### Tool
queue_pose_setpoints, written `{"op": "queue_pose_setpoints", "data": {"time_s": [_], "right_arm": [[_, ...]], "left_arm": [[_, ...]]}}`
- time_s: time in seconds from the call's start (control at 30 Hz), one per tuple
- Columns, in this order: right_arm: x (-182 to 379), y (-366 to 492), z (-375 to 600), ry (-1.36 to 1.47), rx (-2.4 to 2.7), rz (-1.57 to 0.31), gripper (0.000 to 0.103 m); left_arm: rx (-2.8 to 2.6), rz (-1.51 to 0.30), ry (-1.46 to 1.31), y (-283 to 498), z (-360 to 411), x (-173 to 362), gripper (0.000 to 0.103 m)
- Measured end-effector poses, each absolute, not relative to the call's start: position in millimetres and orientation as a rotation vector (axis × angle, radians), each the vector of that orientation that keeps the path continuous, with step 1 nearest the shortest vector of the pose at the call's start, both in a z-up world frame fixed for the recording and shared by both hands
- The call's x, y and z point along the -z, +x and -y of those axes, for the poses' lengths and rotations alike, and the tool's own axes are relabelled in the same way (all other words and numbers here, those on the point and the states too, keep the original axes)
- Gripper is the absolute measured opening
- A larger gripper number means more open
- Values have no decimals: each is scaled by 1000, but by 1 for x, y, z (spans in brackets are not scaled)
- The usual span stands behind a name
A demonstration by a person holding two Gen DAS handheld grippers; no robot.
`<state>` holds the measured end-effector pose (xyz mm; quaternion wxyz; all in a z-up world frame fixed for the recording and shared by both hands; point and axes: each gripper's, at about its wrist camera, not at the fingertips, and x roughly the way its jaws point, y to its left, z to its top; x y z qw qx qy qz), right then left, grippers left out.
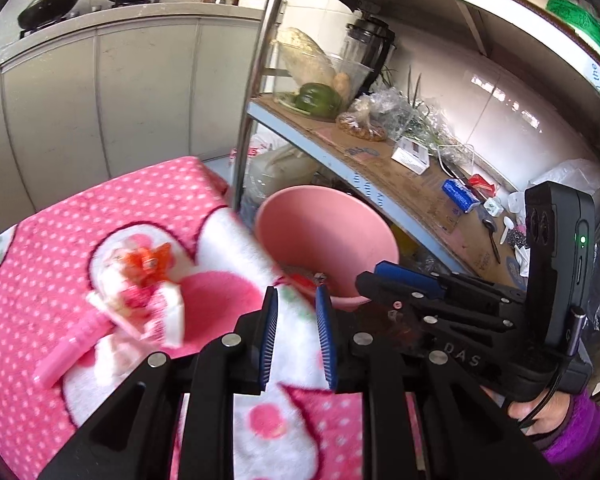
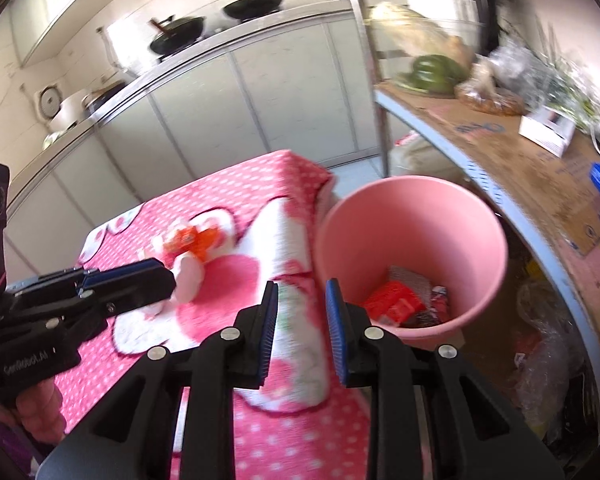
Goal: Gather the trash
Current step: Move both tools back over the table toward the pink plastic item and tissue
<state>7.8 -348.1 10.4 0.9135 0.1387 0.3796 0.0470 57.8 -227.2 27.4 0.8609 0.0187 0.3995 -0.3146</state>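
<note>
Hovering over the pink blanket point(image 1: 40, 240), both grippers stand with jaws a little apart and nothing between the blue pads. Through the left gripper point(image 1: 297, 294) only blanket shows; the right gripper point(image 2: 302, 288) frames blanket edge and bin rim. In the left wrist view the right gripper point(image 1: 384, 272) reaches in from three o'clock, its tips over the bin point(image 1: 364, 240), held by a hand point(image 1: 540, 412) in a purple sleeve. Trash is in two places: red wrappers point(image 2: 394, 304) lie at the bottom of the bin, at four o'clock in the right wrist view, and an orange and white heap point(image 1: 148, 280) with a pink stick point(image 1: 76, 344) lies on the blanket at nine o'clock in the left wrist view. A metal shelf point(image 1: 340, 152) with a cardboard liner stands just beyond the bin.
</note>
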Motion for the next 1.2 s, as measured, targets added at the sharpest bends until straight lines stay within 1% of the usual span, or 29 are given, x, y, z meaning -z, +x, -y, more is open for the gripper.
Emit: {"op": "queue_pose_setpoints", "data": {"time_s": [0.27,0.4,0.57,0.83,0.87,0.93,1.2], "right_arm": [[-17,11,300,256,-206,-796,25],[-18,16,280,239,-245,-806,26],[-15,20,265,210,-280,-822,26],[-3,32,261,211,-275,-864,26],[-2,34,262,213,-275,-868,26],[0,36,261,221,-276,-874,26],[6,45,256,221,-287,-895,26]], "left_arm": [[521,-825,78,66,135,-28,19],[482,-881,57,86,96,-16,19],[452,-938,48,107,70,3,19],[518,-980,103,123,74,24,19],[525,-984,114,125,76,26,22],[535,-997,142,130,80,31,34],[551,-1016,228,136,91,52,37]]}}
